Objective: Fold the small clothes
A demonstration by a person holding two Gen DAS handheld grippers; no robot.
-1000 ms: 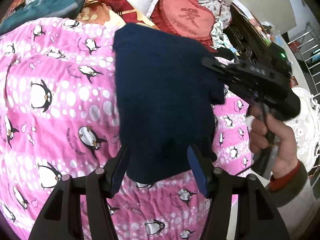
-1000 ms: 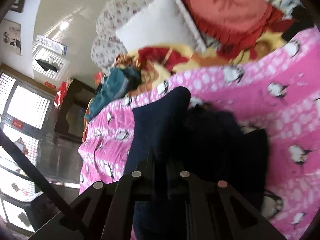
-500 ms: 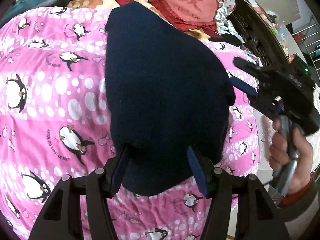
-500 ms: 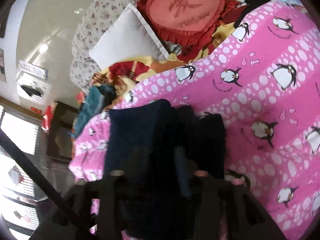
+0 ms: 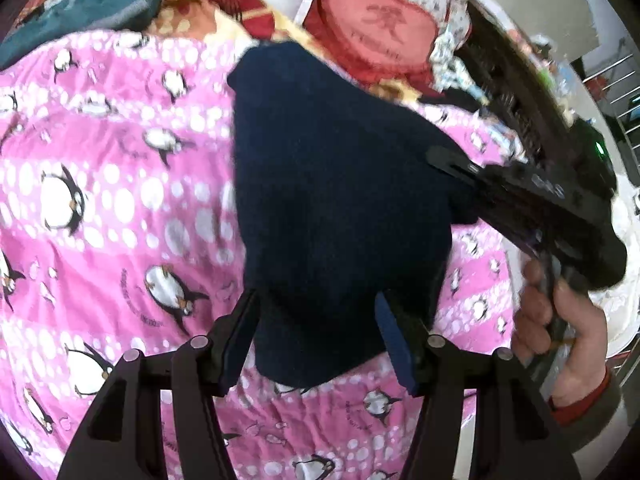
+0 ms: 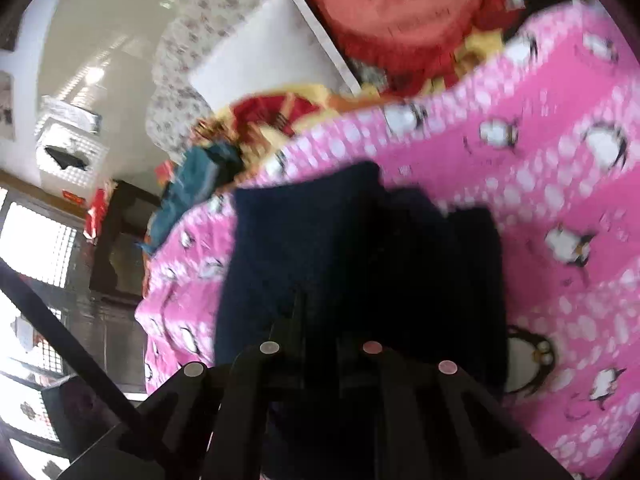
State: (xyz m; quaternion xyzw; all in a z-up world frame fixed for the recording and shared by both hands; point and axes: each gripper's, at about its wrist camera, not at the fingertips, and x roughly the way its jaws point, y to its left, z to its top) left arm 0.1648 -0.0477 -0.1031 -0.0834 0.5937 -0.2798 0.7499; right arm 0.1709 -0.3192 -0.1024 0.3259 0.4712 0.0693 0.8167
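A dark navy garment (image 5: 336,200) lies on a pink penguin-print blanket (image 5: 100,200). My left gripper (image 5: 316,336) is open, its blue-padded fingers (image 5: 240,340) standing either side of the garment's near edge. My right gripper (image 5: 452,164) reaches in from the right and is shut on the garment's right edge. In the right wrist view the garment (image 6: 304,248) hangs bunched in front of the closed right gripper (image 6: 320,316), over the blanket (image 6: 560,180).
A red heart-shaped cushion (image 5: 376,28), a white pillow (image 6: 272,64) and a teal cloth (image 5: 80,12) lie at the bed's far end. Dark carved furniture (image 5: 520,92) stands to the right. A hand (image 5: 560,332) holds the right gripper.
The right gripper was shut on the garment's right edge, opened and drew back half a second ago, and now is closed on that edge again. The left gripper stays open at the near edge.
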